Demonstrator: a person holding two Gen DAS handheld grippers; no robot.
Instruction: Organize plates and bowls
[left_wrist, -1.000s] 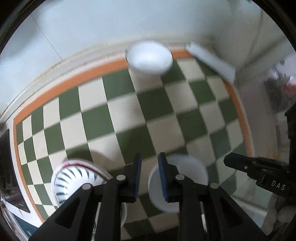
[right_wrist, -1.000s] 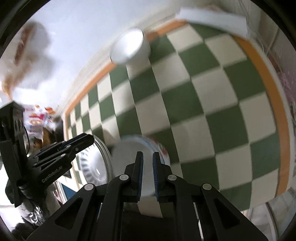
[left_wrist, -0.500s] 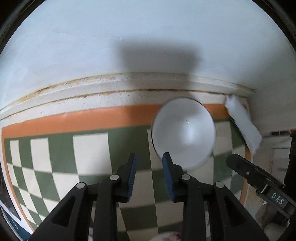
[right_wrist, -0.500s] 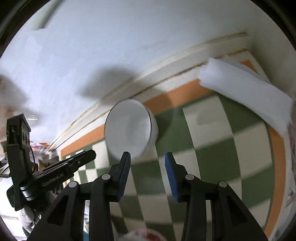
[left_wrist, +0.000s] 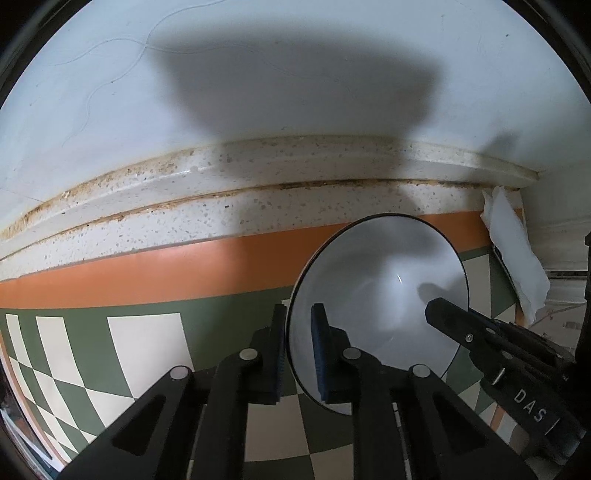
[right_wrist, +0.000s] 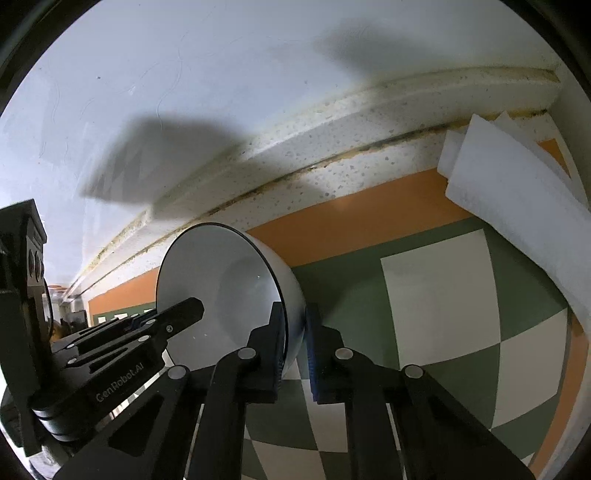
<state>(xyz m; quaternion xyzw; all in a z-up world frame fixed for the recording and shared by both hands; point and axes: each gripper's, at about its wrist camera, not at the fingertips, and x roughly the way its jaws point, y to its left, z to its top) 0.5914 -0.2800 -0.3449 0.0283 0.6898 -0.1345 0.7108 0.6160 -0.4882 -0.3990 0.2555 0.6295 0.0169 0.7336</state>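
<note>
A white bowl (left_wrist: 380, 295) with a thin dark rim stands on the checked mat near the back wall. In the left wrist view my left gripper (left_wrist: 299, 317) straddles the bowl's left rim, one pad outside and one inside, its jaws closing tight on it. A finger (left_wrist: 454, 321) of the right gripper reaches into the bowl from the right. In the right wrist view the same bowl (right_wrist: 221, 280) is clamped at its right rim by my right gripper (right_wrist: 295, 314), whose jaws are closing on the wall. The left gripper's fingers (right_wrist: 181, 312) show at the bowl's far side.
The green-and-cream checked mat (left_wrist: 147, 343) has an orange border along the back. Behind it runs a speckled stone ledge (left_wrist: 258, 184) below a pale wall. A folded white cloth (right_wrist: 517, 206) lies in the back right corner, close to the bowl.
Both grippers travelled from over the front plates to the back of the mat and sank. Their jaws widened, then clamped on opposite rims of the white bowl.
</note>
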